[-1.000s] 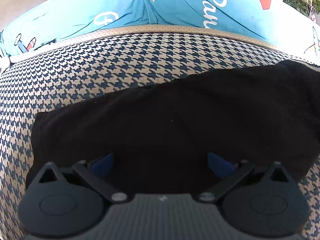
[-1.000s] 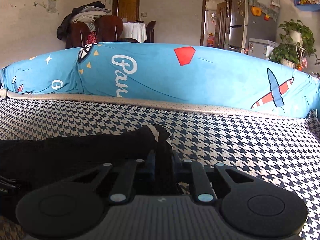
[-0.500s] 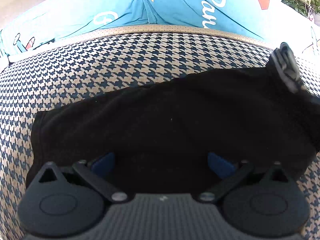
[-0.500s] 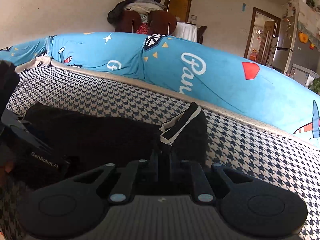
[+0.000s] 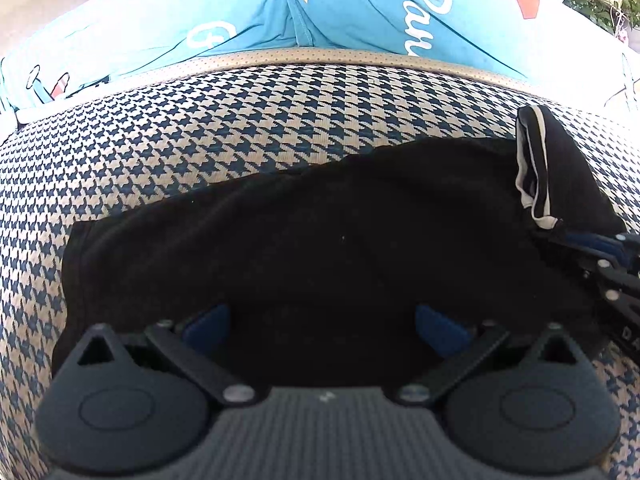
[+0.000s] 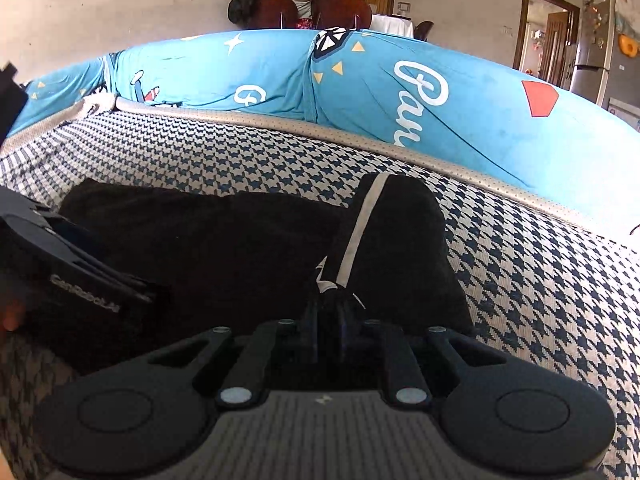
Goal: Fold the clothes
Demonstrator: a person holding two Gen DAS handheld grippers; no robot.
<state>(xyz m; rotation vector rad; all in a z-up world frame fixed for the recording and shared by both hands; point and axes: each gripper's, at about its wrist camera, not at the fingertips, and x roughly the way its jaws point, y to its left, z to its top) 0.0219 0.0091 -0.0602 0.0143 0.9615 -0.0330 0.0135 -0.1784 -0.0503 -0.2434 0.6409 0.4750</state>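
Observation:
A black garment (image 5: 320,240) lies stretched across the houndstooth seat cushion (image 5: 200,136). My left gripper (image 5: 322,328) rests open over the garment's near edge, its blue pads (image 5: 206,326) spread wide with only flat cloth between them. My right gripper (image 6: 330,312) is shut on the garment's right end, which has a white-striped hem (image 6: 360,232). That end is lifted and doubled back over the rest of the cloth. In the left wrist view the striped hem (image 5: 536,168) stands up at the right, with the right gripper (image 5: 592,248) just below it.
A bright blue printed back cushion (image 6: 400,88) runs along the far side, behind a beige piped seam (image 5: 320,58). Bare houndstooth fabric (image 6: 540,280) extends to the right of the garment. Chairs, doorways and a fridge stand far behind.
My right gripper carried the garment's striped end leftward and down over the cloth, coming into the left wrist view. The left gripper kept still and open.

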